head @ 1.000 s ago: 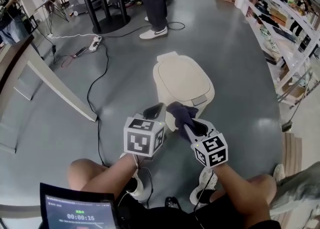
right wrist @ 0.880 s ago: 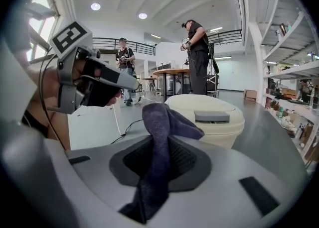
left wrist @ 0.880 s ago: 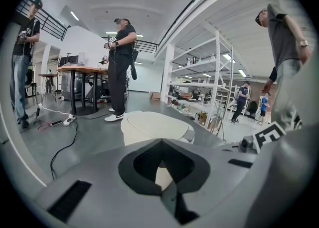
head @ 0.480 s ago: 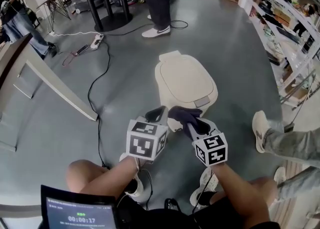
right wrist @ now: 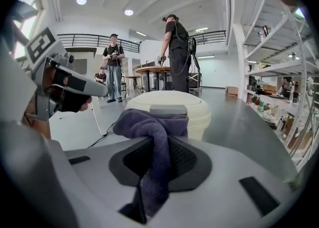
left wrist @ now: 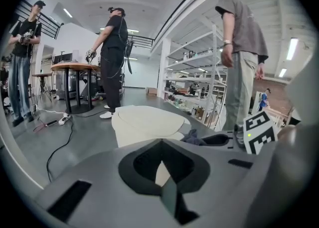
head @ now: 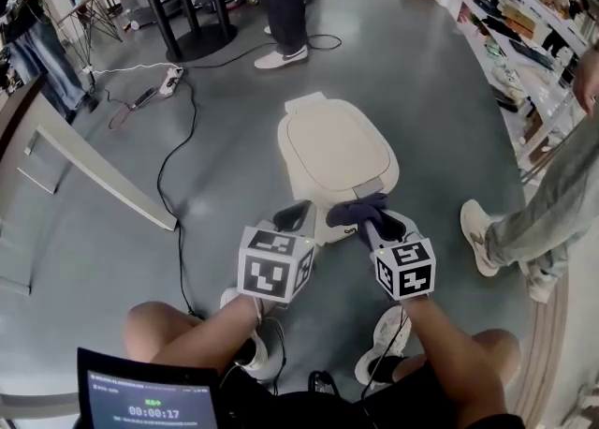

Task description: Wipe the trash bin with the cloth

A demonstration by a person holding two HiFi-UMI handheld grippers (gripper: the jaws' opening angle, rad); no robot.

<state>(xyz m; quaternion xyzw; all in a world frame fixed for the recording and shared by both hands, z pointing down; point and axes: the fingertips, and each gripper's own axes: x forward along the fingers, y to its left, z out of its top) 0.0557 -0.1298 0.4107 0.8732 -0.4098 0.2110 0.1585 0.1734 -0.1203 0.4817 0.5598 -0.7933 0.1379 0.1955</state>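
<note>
On the smooth grey floor [head: 440, 109], a thin black cable [head: 167, 174] curves along your far left. Your left gripper [head: 293, 215], topped by its black-and-white marker cube [head: 273, 263], hovers just beside the near-left flank of the trash bin [head: 332, 141]. Its jaws are drawn together with nothing between them.

The trash bin stands at centre: cream matte plastic, rounded body, domed lid with a raised oval panel and a flat grey tab [head: 372, 185] at the near edge.

Just below that tab lies the cloth [head: 356, 212], dark purple, nappy and bunched. Whether it touches the rim cannot be told.

Your right gripper [head: 368, 221] has its jaws clamped on the cloth, one fold hanging down between the dark pads.

At the far right stands a bystander's pale shoe [head: 477, 235].
</note>
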